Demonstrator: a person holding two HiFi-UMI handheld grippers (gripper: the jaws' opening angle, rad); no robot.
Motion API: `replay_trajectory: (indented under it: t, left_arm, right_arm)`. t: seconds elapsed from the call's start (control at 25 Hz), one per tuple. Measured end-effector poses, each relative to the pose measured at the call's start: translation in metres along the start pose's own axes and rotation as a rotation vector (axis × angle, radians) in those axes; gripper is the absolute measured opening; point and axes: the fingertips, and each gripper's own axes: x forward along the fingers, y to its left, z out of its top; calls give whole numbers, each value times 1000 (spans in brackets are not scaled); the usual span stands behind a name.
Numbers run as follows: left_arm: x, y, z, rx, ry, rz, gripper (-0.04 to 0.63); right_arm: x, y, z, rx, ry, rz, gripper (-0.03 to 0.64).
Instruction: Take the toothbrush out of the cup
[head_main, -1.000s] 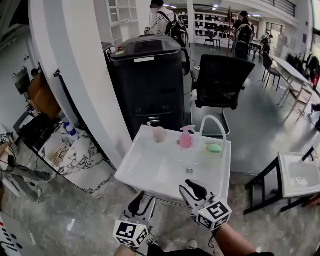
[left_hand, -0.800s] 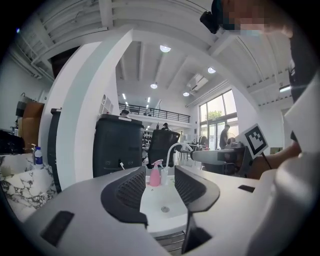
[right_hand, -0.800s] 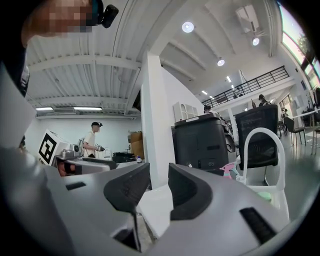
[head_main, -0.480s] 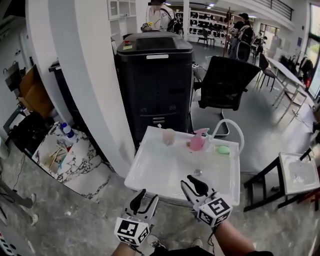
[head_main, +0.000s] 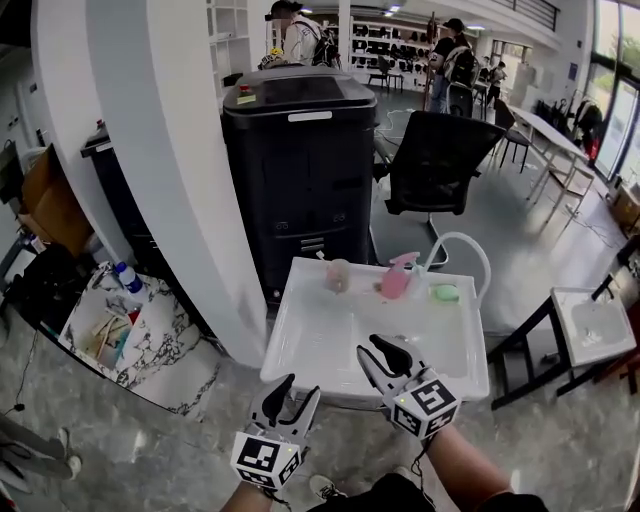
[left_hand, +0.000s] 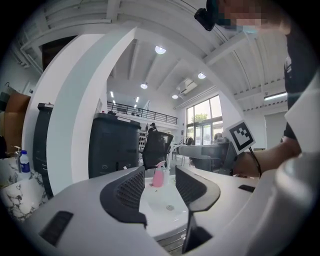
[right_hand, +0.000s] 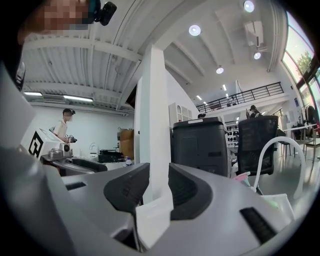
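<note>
Sink (head_main: 320, 340): the basin is bare from the near edge to the middle, so passage toward the far edge is open. Along the far edge, from left to right, stand the cup (head_main: 338, 275), a pink bottle (head_main: 397, 277) and a green soap (head_main: 445, 293). A narrow gap separates cup and bottle. The white arched faucet (head_main: 455, 236) rises over the far right corner. A black cabinet (head_main: 300, 170) stands close behind the far edge. A white pillar (head_main: 170, 170) flanks the left edge.

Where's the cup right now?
Head view: the cup stands on the sink's back edge, toward its left corner, just left of the pink bottle and in front of the black cabinet.
</note>
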Motion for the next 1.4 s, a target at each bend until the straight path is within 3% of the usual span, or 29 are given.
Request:
replay_trajectory:
  t: [0.52, 1.4]
  left_arm:
    - [15, 16, -4, 10, -2, -7, 198]
    - [146, 83, -19, -20, 43, 52, 201]
  right_arm:
    - [45, -18, 2, -23, 4, 20, 120]
    - [188, -120, -42, -48, 123, 113, 137]
